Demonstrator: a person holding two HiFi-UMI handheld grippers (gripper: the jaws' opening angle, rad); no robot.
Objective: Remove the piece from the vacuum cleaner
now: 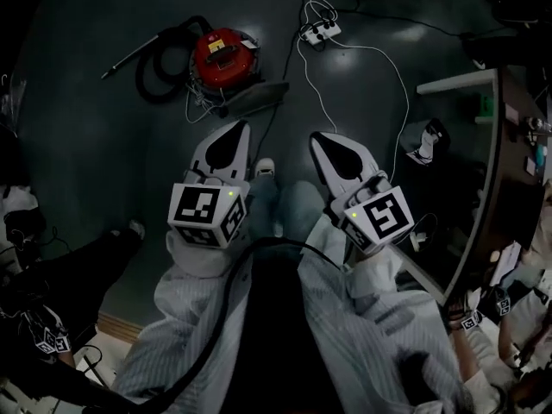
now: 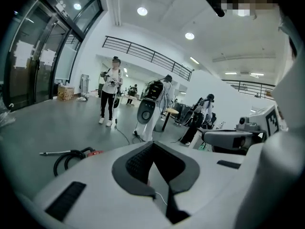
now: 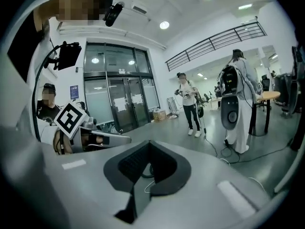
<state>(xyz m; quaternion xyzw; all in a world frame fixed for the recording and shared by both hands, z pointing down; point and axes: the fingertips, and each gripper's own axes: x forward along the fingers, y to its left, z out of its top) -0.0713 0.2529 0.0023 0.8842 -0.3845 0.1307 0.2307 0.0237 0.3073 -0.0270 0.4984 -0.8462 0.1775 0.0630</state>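
Note:
The red vacuum cleaner point(image 1: 222, 56) stands on the dark floor ahead, at the upper left of the head view. Its black hose point(image 1: 164, 59) coils to its left and ends in a metal wand point(image 1: 129, 56). A grey flat nozzle piece point(image 1: 254, 97) lies by its front. My left gripper point(image 1: 234, 132) and right gripper point(image 1: 324, 141) are held side by side at waist height, well short of the vacuum, both shut with nothing between the jaws. The left gripper view shows the hose point(image 2: 71, 155) low on the left beyond the closed jaws.
A white power strip point(image 1: 320, 31) with a long white cable point(image 1: 379, 54) lies on the floor behind the vacuum. A dark desk point(image 1: 483, 171) runs along the right. Several people stand in the hall point(image 2: 110, 92). A wooden platform corner point(image 1: 121, 326) is at my lower left.

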